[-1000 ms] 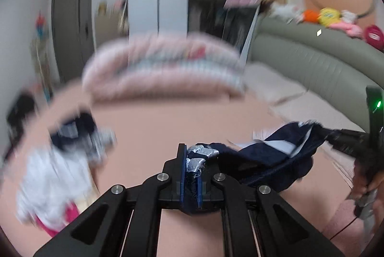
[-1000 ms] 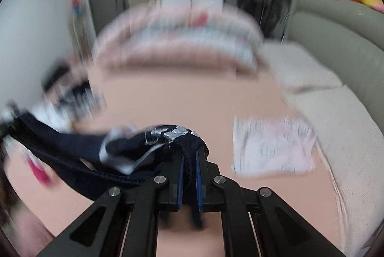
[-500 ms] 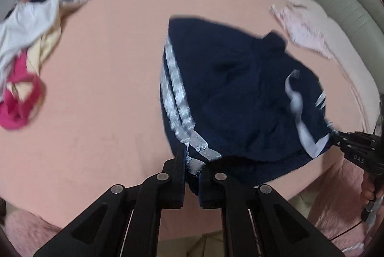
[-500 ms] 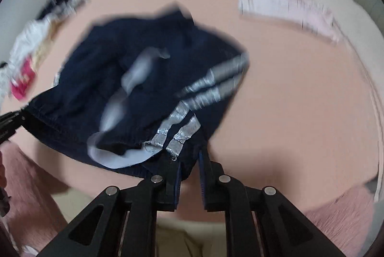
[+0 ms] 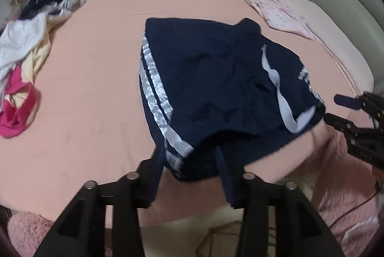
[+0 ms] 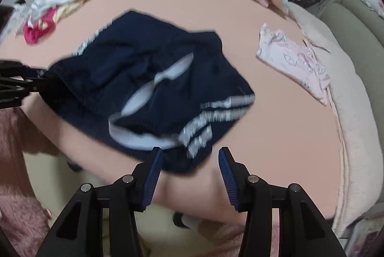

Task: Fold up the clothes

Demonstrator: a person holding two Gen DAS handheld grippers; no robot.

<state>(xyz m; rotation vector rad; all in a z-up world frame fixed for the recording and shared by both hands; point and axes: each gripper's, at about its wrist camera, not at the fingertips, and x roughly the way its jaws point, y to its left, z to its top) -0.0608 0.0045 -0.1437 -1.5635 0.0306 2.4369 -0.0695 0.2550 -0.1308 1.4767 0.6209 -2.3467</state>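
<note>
Lying flat at the bed's (image 5: 91, 89) near edge, the navy shorts (image 5: 216, 79) reach between the left gripper's (image 5: 189, 156) just-opened, spread jaws, unpinched. From the right wrist, the right gripper (image 6: 189, 156) likewise has just opened over the waistband corner (image 6: 177, 161).

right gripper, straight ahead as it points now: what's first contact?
Most likely the navy shorts: their waistband edge lies just ahead of the right gripper, whose open fingers have just been opening. Depth is unclear; otherwise the pink bedsheet.
</note>
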